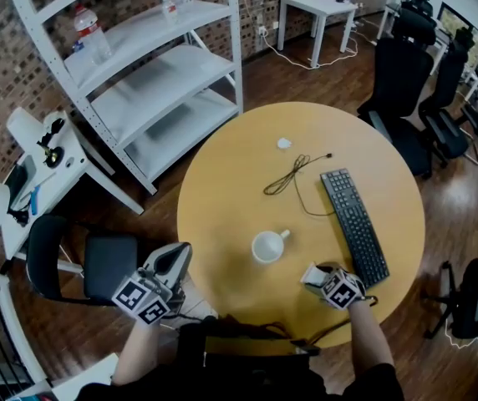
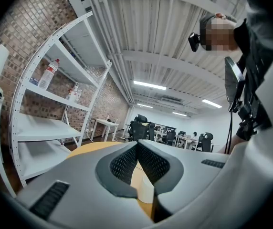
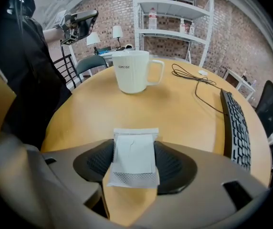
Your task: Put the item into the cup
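A white mug (image 1: 268, 246) stands upright on the round wooden table (image 1: 222, 182), handle to the right. In the right gripper view the mug (image 3: 132, 72) is straight ahead, a short way beyond the jaws. My right gripper (image 1: 314, 276) hovers low over the table near its front edge, right of the mug. It (image 3: 134, 163) is shut on a flat white packet (image 3: 134, 157) with both pads against its sides. My left gripper (image 1: 172, 261) hangs off the table's left edge, its (image 2: 137, 149) pads meeting with nothing held.
A black keyboard (image 1: 354, 224) lies right of the mug, a black cable (image 1: 293, 174) and a small white object (image 1: 284, 143) beyond it. White shelving (image 1: 139, 82) stands at the left, a black chair (image 1: 80, 266) beside the table, office chairs (image 1: 406, 73) at the right.
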